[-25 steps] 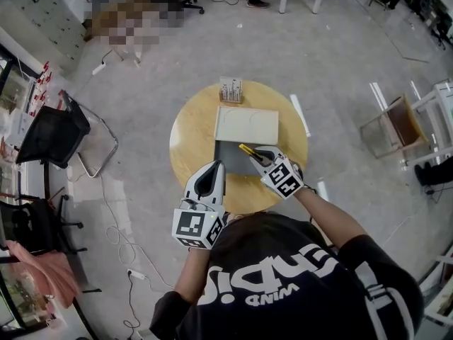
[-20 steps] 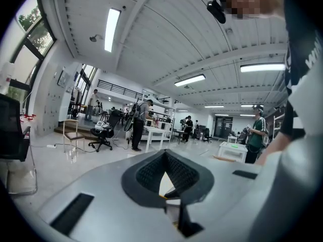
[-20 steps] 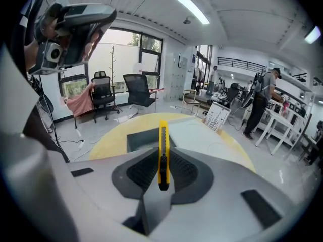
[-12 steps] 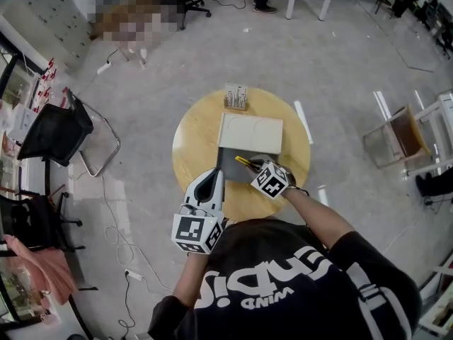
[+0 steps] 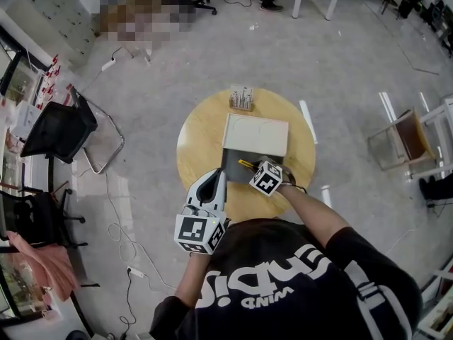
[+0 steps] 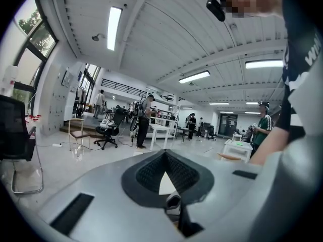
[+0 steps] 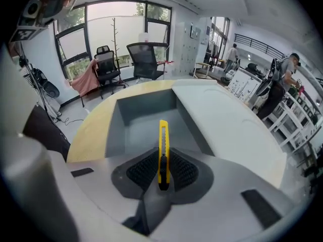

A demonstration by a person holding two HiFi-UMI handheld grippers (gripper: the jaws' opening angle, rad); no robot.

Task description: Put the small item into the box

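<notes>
A yellow utility knife (image 5: 245, 163) is clamped between the pads of my right gripper (image 5: 252, 166), which is shut on it. In the right gripper view the knife (image 7: 163, 142) sticks out forward from the right gripper (image 7: 163, 156) and hangs over the inside of the open grey box (image 7: 144, 122). The box (image 5: 231, 170) lies on the round wooden table (image 5: 198, 144) with its pale lid (image 5: 256, 134) folded open on the far side. My left gripper (image 5: 216, 176) is shut and holds nothing, just short of the table's near edge; its own view shows the left gripper (image 6: 164, 155) aimed out across the room.
A small rack of upright items (image 5: 242, 98) stands at the table's far edge. A black chair (image 5: 60, 133) is on the floor to the left, another chair (image 5: 400, 137) to the right. People and desks stand far off in the room.
My right gripper has carried the knife leftwards and inwards, from the box's right edge to over its inside. The left gripper has stayed put.
</notes>
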